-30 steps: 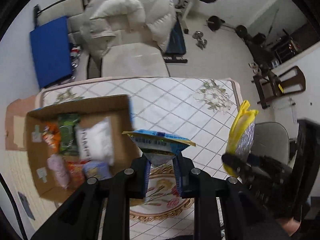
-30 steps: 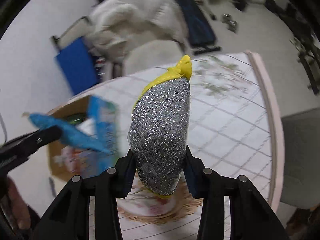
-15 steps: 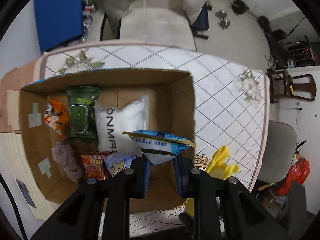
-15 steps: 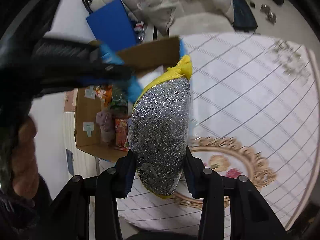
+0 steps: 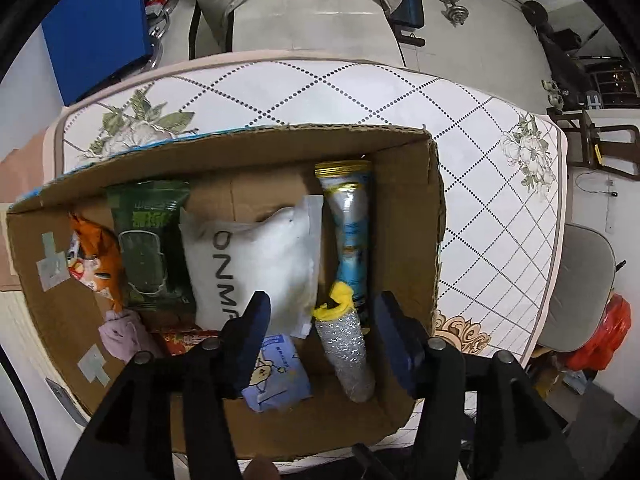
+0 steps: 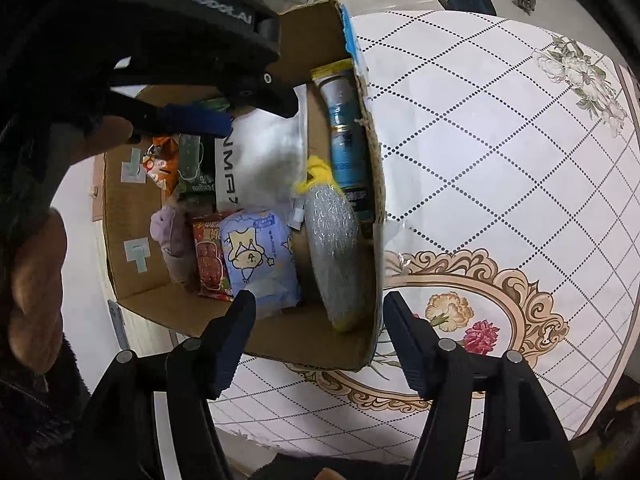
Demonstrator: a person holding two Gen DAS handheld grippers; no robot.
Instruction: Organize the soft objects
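Left wrist view, centre: cardboard box on the quilted table cover, my left gripper spread wide over it, nothing held. Silver-glitter sponge with yellow tip lies in the box's right lane, its tip touching the blue snack packet standing along the right wall. White ONMP pouch, green wipes pack, orange snack bag, lilac cloth, pale-blue tissue pack fill the rest. Right wrist view: my right gripper also wide open and empty, low centre, above the box's near corner. Risk, my guess: sponge leans on the wall, could topple onto the tissue pack if a finger clips it on exit; box sits near the table's left edge, a bump could shove it off. Right view alone shows the red snack packet clearly, the floral medallion, and the left gripper's body upper left; left view alone shows the dumbbells and red bag.
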